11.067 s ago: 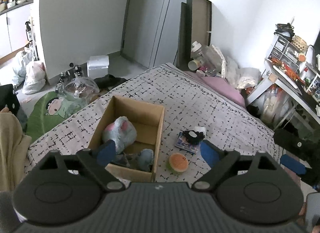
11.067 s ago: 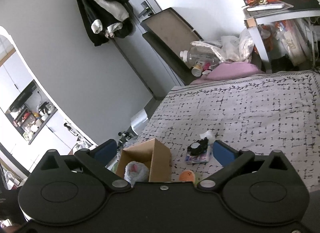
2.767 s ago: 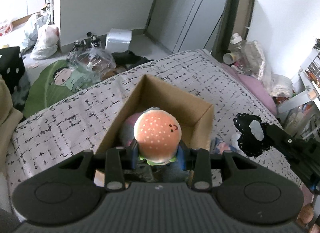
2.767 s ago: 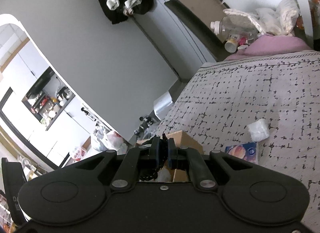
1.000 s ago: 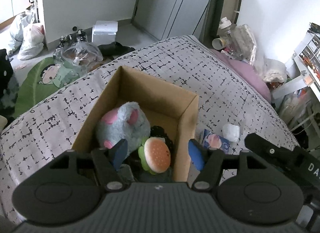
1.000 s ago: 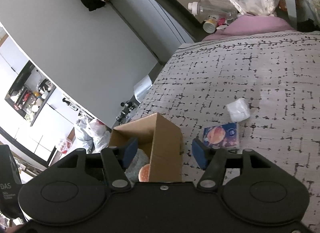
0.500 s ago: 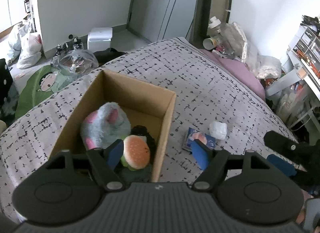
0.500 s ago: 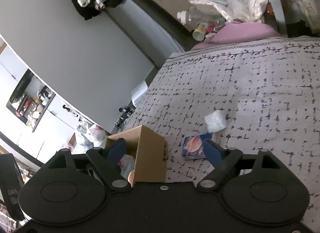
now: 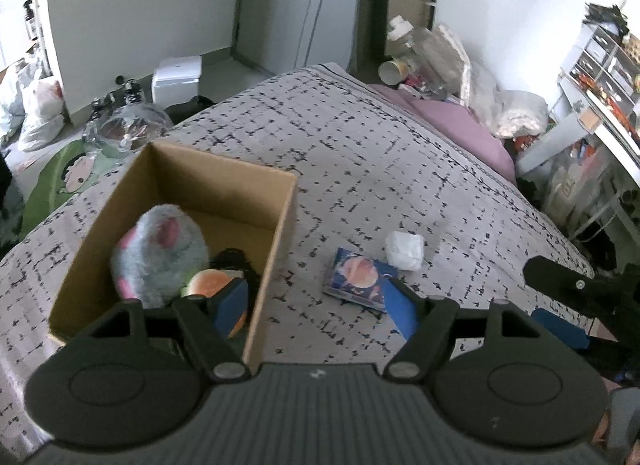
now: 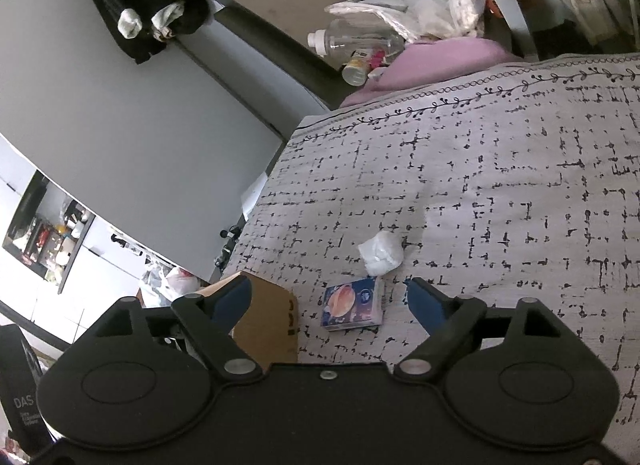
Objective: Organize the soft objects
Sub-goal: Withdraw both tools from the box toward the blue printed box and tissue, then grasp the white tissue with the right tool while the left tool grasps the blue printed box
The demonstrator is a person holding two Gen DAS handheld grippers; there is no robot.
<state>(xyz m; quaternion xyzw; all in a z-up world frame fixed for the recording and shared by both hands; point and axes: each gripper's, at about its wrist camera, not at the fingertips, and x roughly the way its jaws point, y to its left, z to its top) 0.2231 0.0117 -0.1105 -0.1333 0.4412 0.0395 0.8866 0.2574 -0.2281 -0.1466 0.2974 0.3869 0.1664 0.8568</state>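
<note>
A cardboard box (image 9: pixel 280 221) stands on the bed and holds a grey-and-pink plush (image 9: pixel 158 253), a burger plush (image 9: pixel 208 283) and a black soft item (image 9: pixel 234 259). A blue tissue pack (image 9: pixel 358 277) and a crumpled white tissue (image 9: pixel 404 249) lie on the bedspread right of the box. My left gripper (image 9: pixel 316 305) is open and empty, above the box's right wall. My right gripper (image 10: pixel 332 301) is open and empty, above the tissue pack (image 10: pixel 354 307), with the white tissue (image 10: pixel 380 253) just beyond and the box corner (image 10: pixel 266 317) at its left. The right gripper also shows in the left wrist view (image 9: pixel 576 297).
The patterned bedspread (image 9: pixel 400 169) stretches beyond the box. A pink pillow (image 9: pixel 460 129), bottles and bags crowd the bed's far end. A desk with shelves (image 9: pixel 600 97) stands on the right. Bags, a green mat and a white bin (image 9: pixel 176 77) are on the floor at left.
Both grippers have let go of the burger plush and the black item into the box, opened, and drawn back to the right toward the tissue pack.
</note>
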